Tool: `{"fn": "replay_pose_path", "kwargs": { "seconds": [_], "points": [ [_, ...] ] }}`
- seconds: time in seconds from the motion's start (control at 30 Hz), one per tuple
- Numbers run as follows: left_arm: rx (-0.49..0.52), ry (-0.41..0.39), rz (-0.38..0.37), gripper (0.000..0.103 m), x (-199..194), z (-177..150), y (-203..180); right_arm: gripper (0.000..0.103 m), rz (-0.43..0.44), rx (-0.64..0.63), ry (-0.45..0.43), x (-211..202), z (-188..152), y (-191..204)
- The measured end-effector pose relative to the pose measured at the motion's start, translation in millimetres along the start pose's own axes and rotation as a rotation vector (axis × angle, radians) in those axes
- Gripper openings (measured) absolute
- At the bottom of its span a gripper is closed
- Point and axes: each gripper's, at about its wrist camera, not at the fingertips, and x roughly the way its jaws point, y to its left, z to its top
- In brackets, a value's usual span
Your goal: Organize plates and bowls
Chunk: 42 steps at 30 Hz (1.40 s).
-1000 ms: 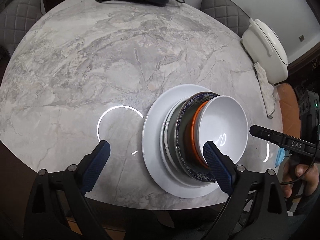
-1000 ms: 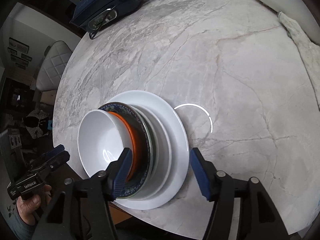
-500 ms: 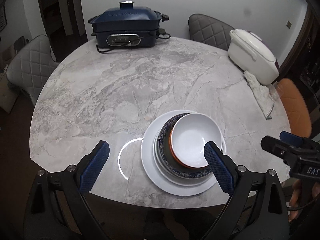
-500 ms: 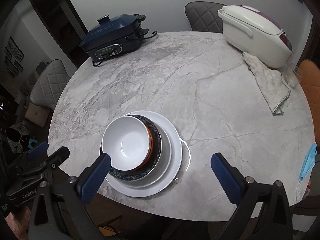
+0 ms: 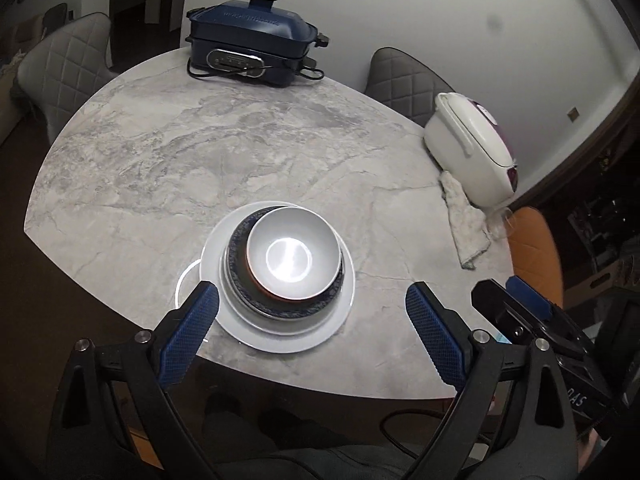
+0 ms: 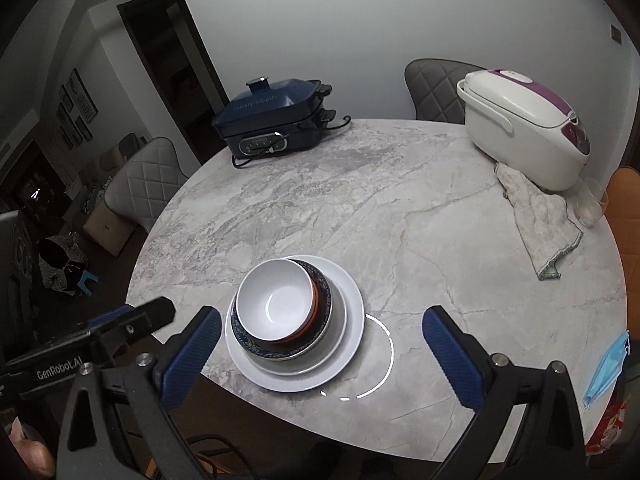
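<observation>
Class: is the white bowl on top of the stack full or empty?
Empty: the white bowl shows its bare, shiny bottom, upright atop the stack in both views.

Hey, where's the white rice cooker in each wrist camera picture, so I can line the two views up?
Left wrist view: the white rice cooker sits at the right edge of the table, right of centre.
Right wrist view: it stands at the upper right, on the table's far side.
Shared landmark: the crumpled cloth lies right beside it in both.
</observation>
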Motion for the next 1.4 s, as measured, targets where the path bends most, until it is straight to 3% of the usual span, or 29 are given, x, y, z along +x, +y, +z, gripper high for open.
{"fn": "replay_pose_path", "kwargs": {
  "seconds": [0.17,0.27,0.43,0.53,0.63,0.8,1.4],
  "points": [
    [-0.021,-0.094,-0.007,0.093,-32,0,-8,0.103,0.032,-0.048,-0.069,-19,3,4],
    [-0.059,-0.072,-0.026,0.093,-38,7,-6,0.103,0.032,-0.041,-0.068,-21,3,4],
    [0.067,-0.104,0.153,0.093,-42,13,-23,0.103,-0.021,-0.023,-0.032,-13,5,3],
    [0.088,-0.126,0.248,0.093,-36,16,-22,0.103,-0.056,-0.004,0.027,0,6,2],
    [0.110,-0.084,0.305,0.093,-20,18,-19,0.103,-0.102,-0.007,0.037,6,7,1],
    [0.089,-0.013,0.293,0.093,6,17,-4,0.103,-0.150,0.003,0.055,14,11,1],
    [0.096,0.032,0.265,0.095,30,25,13,0.103,-0.210,0.024,0.089,25,16,2]
  ]
}}
